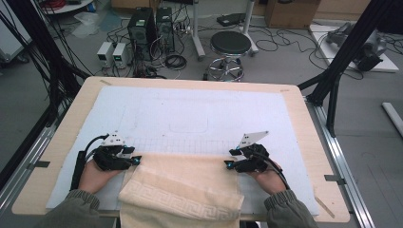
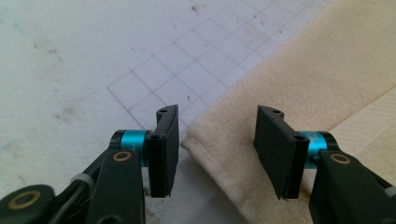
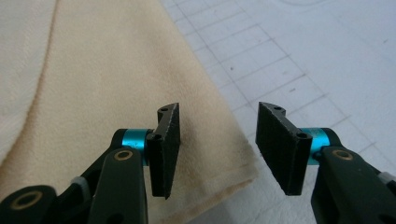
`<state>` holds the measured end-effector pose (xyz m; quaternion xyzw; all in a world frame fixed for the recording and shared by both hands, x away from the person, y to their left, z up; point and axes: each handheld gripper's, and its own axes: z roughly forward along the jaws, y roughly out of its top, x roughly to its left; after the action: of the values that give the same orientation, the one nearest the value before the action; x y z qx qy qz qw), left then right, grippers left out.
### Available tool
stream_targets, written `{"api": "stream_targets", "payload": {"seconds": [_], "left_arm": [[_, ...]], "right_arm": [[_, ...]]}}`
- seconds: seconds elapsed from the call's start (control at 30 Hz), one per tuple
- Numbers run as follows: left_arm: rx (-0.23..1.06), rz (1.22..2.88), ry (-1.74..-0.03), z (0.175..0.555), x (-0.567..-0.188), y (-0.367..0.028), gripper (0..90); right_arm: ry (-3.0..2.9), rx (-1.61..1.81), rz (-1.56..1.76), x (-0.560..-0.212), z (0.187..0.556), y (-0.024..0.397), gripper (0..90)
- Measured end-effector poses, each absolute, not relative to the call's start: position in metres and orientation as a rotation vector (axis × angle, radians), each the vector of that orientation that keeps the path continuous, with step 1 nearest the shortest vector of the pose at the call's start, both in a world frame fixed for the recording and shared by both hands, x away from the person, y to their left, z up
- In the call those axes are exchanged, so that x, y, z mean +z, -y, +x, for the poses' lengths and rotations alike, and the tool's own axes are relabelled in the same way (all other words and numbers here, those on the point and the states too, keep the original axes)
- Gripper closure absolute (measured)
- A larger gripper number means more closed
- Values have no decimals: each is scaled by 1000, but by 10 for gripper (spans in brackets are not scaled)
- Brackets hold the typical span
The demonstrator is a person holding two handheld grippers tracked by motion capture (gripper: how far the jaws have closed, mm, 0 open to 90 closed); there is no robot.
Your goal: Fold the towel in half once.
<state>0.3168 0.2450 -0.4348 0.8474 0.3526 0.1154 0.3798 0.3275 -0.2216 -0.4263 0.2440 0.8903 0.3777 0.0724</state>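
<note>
Jaws stood apart on both grippers, holding nothing. A cream towel point(image 1: 183, 185) lay at the counter's point(image 1: 66, 142) near edge, partly folded, draping over. Left gripper point(image 1: 135, 159) bracketed the towel's far-left corner; right gripper point(image 1: 228, 164) its far-right corner. Likely next: closing on both corners to fold.

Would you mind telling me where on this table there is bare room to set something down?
The white mat is bare from the towel's far edge to the table's far rim, full width. The near middle is crowded: the towel lies between the left gripper and right gripper.
</note>
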Motion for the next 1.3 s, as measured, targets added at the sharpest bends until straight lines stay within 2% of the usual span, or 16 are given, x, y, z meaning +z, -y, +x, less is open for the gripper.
{"api": "stream_targets", "payload": {"seconds": [0.1,0.2,0.33,0.4,0.53,0.7,1.0,1.2,1.23,1.3], "left_arm": [[247,2142,-925,319,-437,-248,504],[242,2139,-934,319,-437,-248,531],[204,2139,-939,318,-436,-247,657],[186,2140,-931,318,-435,-245,767],[231,2151,-930,319,-432,-242,825],[297,2065,-995,341,-416,-238,830],[460,2022,-1046,405,-372,-218,830],[532,2007,-1045,432,-342,-211,828],[537,2013,-1044,434,-342,-211,816],[532,2014,-1064,435,-344,-212,708]], "right_arm": [[-2700,1121,733,-431,330,221,504],[-2733,1121,732,-435,333,219,551],[-2767,1153,752,-436,335,221,646],[-2793,1167,743,-436,334,221,744],[-2814,1182,733,-434,335,220,806],[-2751,1146,738,-416,351,219,824],[-2604,1108,869,-385,423,224,828],[-2532,1101,880,-353,454,224,830],[-2528,1106,877,-351,458,225,823],[-2540,1124,900,-351,464,226,716]]}}
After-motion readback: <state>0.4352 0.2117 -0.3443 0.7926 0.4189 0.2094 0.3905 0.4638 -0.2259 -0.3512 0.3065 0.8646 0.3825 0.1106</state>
